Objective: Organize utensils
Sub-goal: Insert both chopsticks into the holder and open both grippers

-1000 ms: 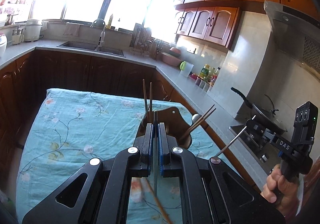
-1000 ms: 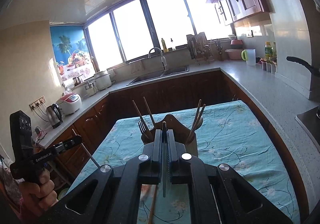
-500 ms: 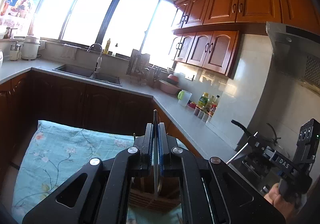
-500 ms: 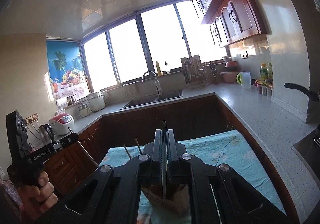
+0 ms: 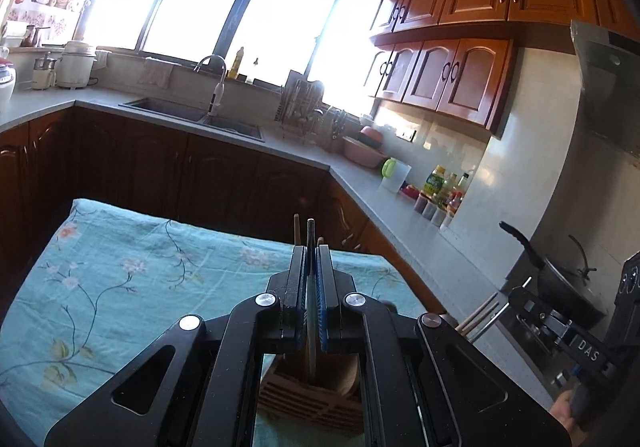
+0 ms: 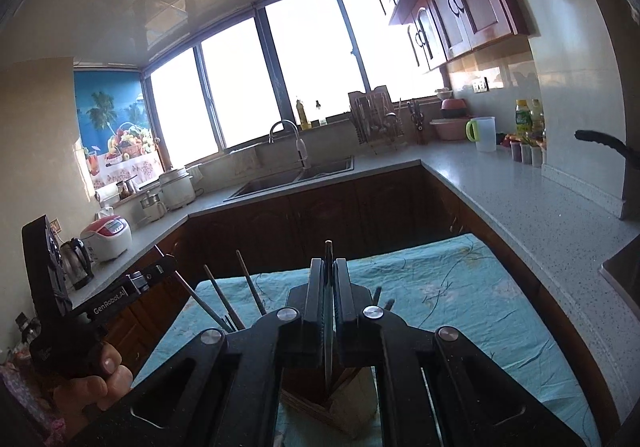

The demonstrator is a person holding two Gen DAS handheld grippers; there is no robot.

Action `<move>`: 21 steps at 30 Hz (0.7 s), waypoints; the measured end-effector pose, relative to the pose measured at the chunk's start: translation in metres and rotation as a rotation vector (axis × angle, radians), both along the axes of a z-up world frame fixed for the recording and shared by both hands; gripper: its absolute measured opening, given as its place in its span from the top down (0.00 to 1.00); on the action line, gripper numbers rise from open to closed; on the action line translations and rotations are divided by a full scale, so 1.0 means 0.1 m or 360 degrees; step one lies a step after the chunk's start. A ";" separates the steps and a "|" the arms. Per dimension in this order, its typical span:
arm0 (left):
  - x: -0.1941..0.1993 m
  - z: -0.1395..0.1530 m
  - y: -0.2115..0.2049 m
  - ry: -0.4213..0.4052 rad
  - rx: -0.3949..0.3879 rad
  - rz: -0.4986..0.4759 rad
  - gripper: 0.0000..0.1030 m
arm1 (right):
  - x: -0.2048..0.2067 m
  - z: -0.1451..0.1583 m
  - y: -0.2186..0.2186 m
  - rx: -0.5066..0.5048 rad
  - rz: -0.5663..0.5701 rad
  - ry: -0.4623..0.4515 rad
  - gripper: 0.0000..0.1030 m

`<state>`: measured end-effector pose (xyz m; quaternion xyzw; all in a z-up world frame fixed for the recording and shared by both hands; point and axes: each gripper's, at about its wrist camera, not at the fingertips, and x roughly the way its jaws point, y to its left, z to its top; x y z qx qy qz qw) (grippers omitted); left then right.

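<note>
My left gripper [image 5: 311, 252] is shut on a thin metal utensil [image 5: 310, 335] that stands upright between the pads. Its lower end reaches down into the wooden utensil holder [image 5: 308, 403] just under the fingers. My right gripper [image 6: 328, 262] is shut on a second thin metal utensil [image 6: 328, 343], which also points down into the wooden holder [image 6: 340, 407]. Chopsticks [image 6: 251, 283] lean out of the holder's left side. Each view shows the other gripper at its edge: the right gripper [image 5: 520, 297] and the left gripper [image 6: 166, 264]. A hand grips each handle.
The holder stands on a table under a teal floral cloth [image 5: 120, 279]. Dark cabinets and a grey counter [image 6: 500, 191] wrap around behind, with a sink [image 5: 192, 115], dish rack and bottles. A black pan [image 5: 560, 283] sits on the stove at the right.
Both grippers have moved forward over the holder. It stood ahead of the fingers a second ago and now lies right beneath them. Both stay shut on their utensils.
</note>
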<state>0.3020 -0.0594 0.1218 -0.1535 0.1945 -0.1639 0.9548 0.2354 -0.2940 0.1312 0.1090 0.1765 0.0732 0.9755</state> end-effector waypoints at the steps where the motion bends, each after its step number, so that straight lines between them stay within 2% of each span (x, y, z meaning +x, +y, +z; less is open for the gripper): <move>1: 0.01 -0.05 -0.02 0.0019 0.0005 -0.0006 0.96 | 0.01 -0.06 0.00 0.0004 0.0000 0.0020 0.96; 8: 0.04 -0.20 -0.06 0.0087 0.0043 -0.0019 0.96 | 0.12 -0.33 -0.01 0.0018 0.0015 0.0156 0.96; 21: 0.09 -0.22 -0.09 0.0116 0.0065 -0.0007 0.96 | 0.14 -0.31 -0.04 0.0030 0.0002 0.0170 0.96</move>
